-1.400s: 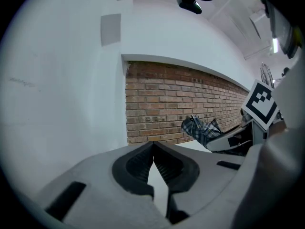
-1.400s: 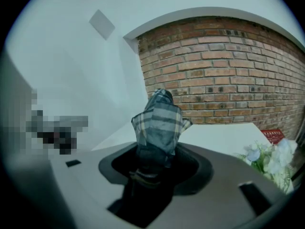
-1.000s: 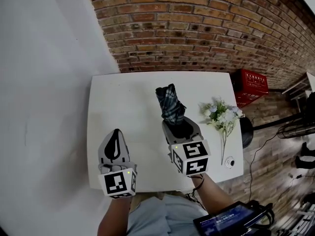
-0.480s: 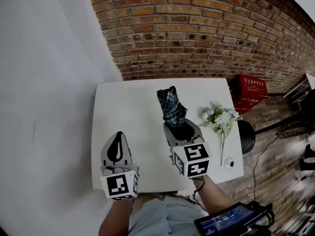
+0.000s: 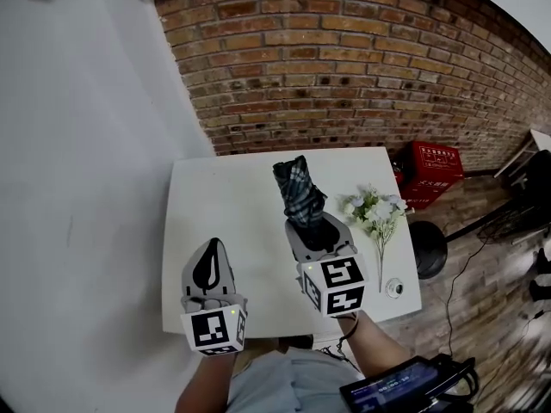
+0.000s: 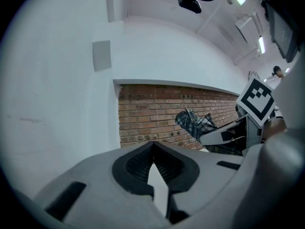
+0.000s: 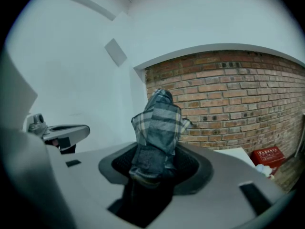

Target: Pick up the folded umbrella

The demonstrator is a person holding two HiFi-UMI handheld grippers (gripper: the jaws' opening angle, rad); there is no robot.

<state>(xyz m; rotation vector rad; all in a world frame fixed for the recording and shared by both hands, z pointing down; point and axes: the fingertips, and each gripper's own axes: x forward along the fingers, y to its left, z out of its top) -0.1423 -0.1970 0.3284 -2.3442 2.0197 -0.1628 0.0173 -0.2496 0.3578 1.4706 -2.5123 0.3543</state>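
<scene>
Your right claw [image 5: 312,229] is clamped on the folded umbrella [image 5: 299,188]. The umbrella's long axis runs straight out ahead of the jaws toward the brick wall [image 5: 344,67], and it looks clear of the table [image 5: 232,196]. Your left claw [image 5: 209,252] is closed on nothing, off to the left, so the carry rests on the right alone.

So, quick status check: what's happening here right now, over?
Right gripper shut on umbrella, held above table. Left gripper shut, empty. Nothing in the way.
</scene>
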